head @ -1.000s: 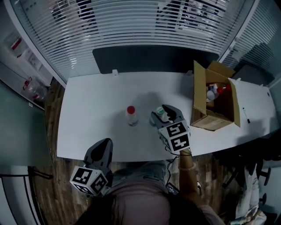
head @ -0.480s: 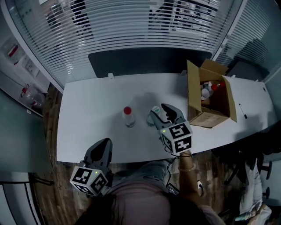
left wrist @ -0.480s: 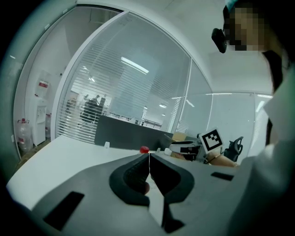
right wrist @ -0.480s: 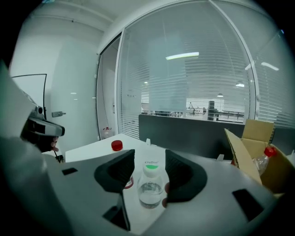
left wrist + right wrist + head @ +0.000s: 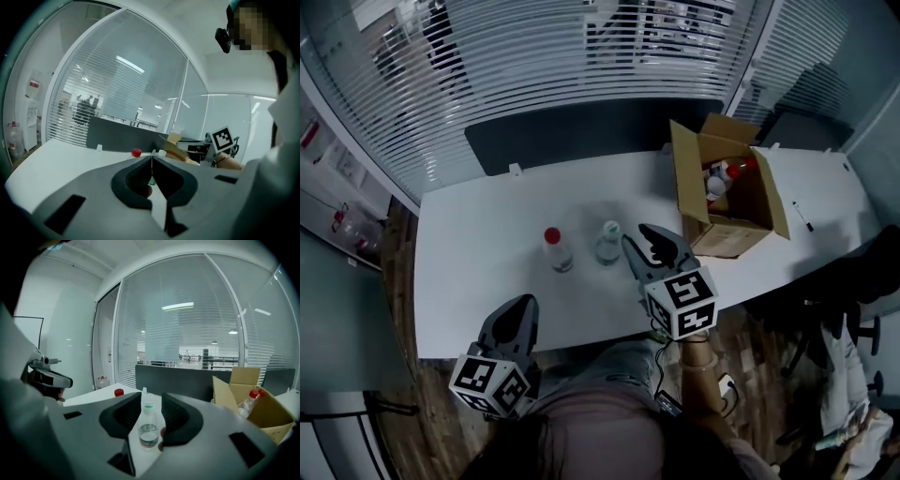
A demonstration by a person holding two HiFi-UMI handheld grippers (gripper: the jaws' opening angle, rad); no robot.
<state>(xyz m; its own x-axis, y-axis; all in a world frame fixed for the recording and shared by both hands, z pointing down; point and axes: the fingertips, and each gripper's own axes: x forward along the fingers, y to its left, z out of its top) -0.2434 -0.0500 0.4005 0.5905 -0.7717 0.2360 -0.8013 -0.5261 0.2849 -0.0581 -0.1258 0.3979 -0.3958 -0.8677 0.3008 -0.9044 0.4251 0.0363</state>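
- The small clear plastic bottle with a green cap [image 5: 608, 242] stands straight up on the white tabletop [image 5: 478, 272], so its long side runs up and down
- The right gripper [image 5: 639, 236] is just beside this bottle, on the side where the person stands, and it points right at it
- Its jaws are wide apart and hold nothing; in the right gripper view the bottle shows in the gap between them
- From the head view the bottle looks to be just past the jaw tips with a little space left, not touching
- The left gripper [image 5: 523, 305] is well apart from the bottle, low down off the near edge of the tabletop, so the right one is much nearer
- The left jaws are pressed together with nothing in them
- A clear plastic bottle with a red cap [image 5: 555, 250] stands near the green-capped bottle, on the side away from the right gripper
- A brown cardboard box [image 5: 733, 237] lies on its side a bit away from the bottle, past the right gripper, with more bottles [image 5: 717, 183] inside
- Hard to see: how many bottles the box holds, as its walls hide most of them
- In the left gripper view the closed jaws cover most of the green-capped bottle, and only the caps peek over them
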